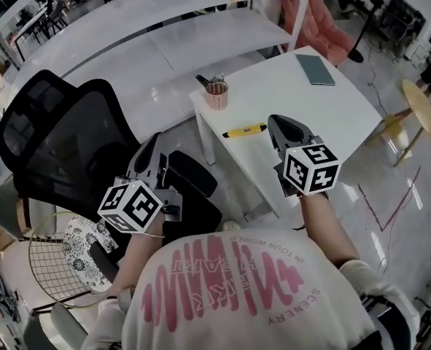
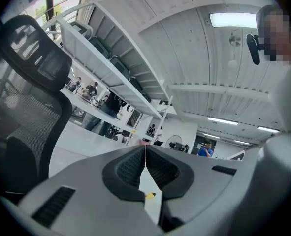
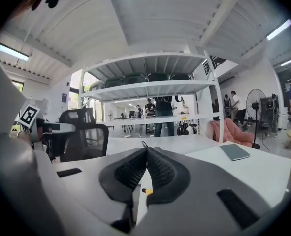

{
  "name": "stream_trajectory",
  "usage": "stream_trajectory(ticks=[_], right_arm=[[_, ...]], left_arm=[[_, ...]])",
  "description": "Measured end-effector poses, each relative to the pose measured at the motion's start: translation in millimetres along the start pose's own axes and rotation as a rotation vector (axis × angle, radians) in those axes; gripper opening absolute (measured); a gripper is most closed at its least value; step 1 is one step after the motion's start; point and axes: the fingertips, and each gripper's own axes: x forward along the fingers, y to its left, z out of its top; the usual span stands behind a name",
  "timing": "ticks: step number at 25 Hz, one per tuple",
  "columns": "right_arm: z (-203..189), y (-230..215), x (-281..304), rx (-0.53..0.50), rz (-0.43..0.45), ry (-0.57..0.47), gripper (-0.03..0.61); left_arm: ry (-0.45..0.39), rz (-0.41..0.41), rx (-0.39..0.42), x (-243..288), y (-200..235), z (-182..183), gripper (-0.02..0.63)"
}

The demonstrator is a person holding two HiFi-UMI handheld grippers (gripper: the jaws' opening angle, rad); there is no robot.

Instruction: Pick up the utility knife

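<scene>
left tool (image 1: 154, 144) jaws together, empty, lower left, off the worktop (image 1: 332, 115) | right tool (image 1: 276, 123) jaws together, empty, centre frame, nearer | utility knife (image 1: 244, 130) flat on worktop, just left of right tool's tip, long axis left-right

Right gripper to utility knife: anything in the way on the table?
Nothing visible. The utility knife lies alone on the bare white table, just left of the right gripper, whose jaws are shut. The cup stands farther back, clear of the path.
</scene>
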Motion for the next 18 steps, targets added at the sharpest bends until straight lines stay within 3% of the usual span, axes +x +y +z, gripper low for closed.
stream_trajectory(ticks=[16, 17, 18], right_arm=[[-82, -35, 128, -0.168, 0.238, 0.298, 0.017], [-90, -37, 135, -0.17, 0.256, 0.327, 0.028], [-98, -38, 142, -0.175, 0.279, 0.361, 0.103]], left_arm=[[0.077, 0.183, -0.012, 21, 50, -25, 0.025], [0.08, 0.197, -0.014, 21, 54, -26, 0.025], [0.085, 0.21, -0.017, 20, 58, -28, 0.025]])
